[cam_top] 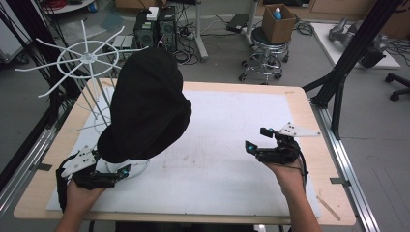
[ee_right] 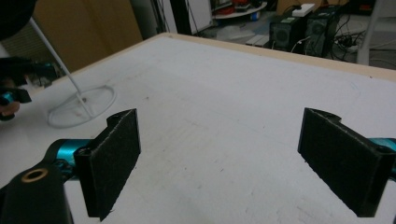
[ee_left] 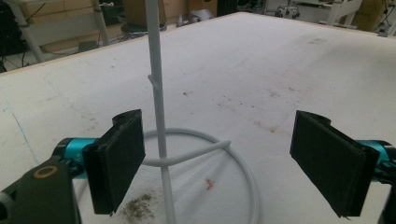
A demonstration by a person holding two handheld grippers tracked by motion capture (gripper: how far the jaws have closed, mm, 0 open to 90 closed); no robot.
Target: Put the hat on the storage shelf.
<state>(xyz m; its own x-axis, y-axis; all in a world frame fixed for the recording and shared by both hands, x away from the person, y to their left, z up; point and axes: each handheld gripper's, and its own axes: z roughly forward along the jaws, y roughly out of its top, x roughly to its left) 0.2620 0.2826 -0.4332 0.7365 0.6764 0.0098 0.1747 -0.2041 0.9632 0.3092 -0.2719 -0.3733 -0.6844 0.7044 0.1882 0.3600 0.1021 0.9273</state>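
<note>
2 grippers stand wide and empty: the black hat (cam_top: 147, 104) already hangs on the white stand (cam_top: 96, 104) at the bench's (cam_top: 232, 145) left, the left gripper (cam_top: 113, 175) straddles the stand's pole, and the right gripper (cam_top: 258, 140) sits well apart, so little seems left.

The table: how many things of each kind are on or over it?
Black hat: 1
White wire stand: 1
Hand-held tools: 2, the left tool and the right tool
Total: 4

Black hat (cam_top: 147, 104) on a white wire stand (ee_left: 159, 116); white table mat (cam_top: 227, 140)
</note>
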